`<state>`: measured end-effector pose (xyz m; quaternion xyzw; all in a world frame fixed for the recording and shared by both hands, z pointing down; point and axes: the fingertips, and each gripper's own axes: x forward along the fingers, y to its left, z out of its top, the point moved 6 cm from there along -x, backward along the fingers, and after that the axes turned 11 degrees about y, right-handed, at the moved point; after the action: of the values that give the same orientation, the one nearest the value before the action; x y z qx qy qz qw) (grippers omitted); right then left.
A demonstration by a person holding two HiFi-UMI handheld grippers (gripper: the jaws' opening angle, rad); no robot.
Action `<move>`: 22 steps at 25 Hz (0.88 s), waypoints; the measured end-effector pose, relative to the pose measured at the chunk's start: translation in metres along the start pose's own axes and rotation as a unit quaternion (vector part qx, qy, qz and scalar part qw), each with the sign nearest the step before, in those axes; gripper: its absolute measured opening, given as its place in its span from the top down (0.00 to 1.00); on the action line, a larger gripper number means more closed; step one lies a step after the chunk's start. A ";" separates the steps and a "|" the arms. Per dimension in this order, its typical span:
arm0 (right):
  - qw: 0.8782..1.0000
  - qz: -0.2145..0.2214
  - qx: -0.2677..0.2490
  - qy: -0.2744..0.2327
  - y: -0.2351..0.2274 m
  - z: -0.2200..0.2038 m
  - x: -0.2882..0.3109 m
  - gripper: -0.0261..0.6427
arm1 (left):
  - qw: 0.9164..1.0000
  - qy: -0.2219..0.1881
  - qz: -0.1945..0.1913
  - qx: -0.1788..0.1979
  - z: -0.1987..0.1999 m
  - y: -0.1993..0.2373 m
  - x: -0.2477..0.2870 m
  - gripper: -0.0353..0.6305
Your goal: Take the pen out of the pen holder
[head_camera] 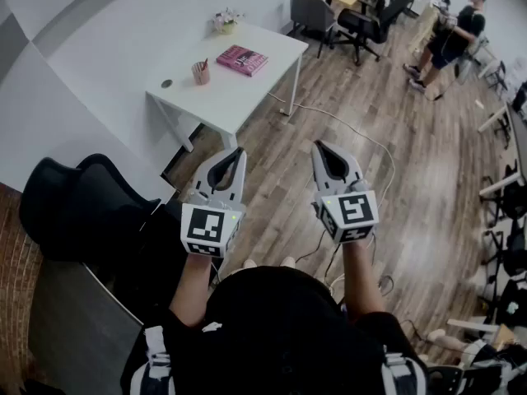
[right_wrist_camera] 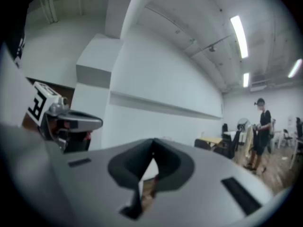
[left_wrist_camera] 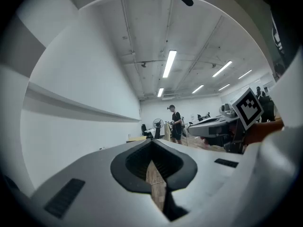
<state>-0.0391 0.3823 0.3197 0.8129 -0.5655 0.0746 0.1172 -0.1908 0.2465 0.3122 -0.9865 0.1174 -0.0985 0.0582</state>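
A small pinkish pen holder (head_camera: 200, 73) with pens in it stands on a white table (head_camera: 247, 89) far ahead of me, seen in the head view. My left gripper (head_camera: 238, 151) and right gripper (head_camera: 318, 146) are held level at chest height, well short of the table, side by side. Both have their jaws closed tip to tip with nothing between them. In the left gripper view the left gripper (left_wrist_camera: 152, 142) points down the room; in the right gripper view the right gripper (right_wrist_camera: 153, 141) does the same. The pen holder shows in neither gripper view.
On the table lie a pink book (head_camera: 241, 59), a small dark round thing (head_camera: 166, 83) and a flower pot (head_camera: 225, 21). A black chair (head_camera: 82, 204) stands at my left. Cables (head_camera: 362, 138) run over the wooden floor. A person (head_camera: 449, 39) stands far right near desks and office chairs (head_camera: 362, 25).
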 end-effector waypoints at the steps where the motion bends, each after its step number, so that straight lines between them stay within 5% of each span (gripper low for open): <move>1: 1.000 -0.001 0.000 0.000 0.001 0.000 0.002 0.91 | 1.000 0.000 -0.002 0.002 0.000 0.001 0.001 0.92; 22: 0.999 0.029 0.028 0.005 -0.022 -0.011 0.008 0.91 | 1.000 0.017 0.008 -0.017 -0.008 -0.015 0.023 0.92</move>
<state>-0.0154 0.3851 0.3297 0.7986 -0.5861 0.0979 0.0953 -0.1673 0.2551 0.3261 -0.9846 0.1274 -0.1128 0.0406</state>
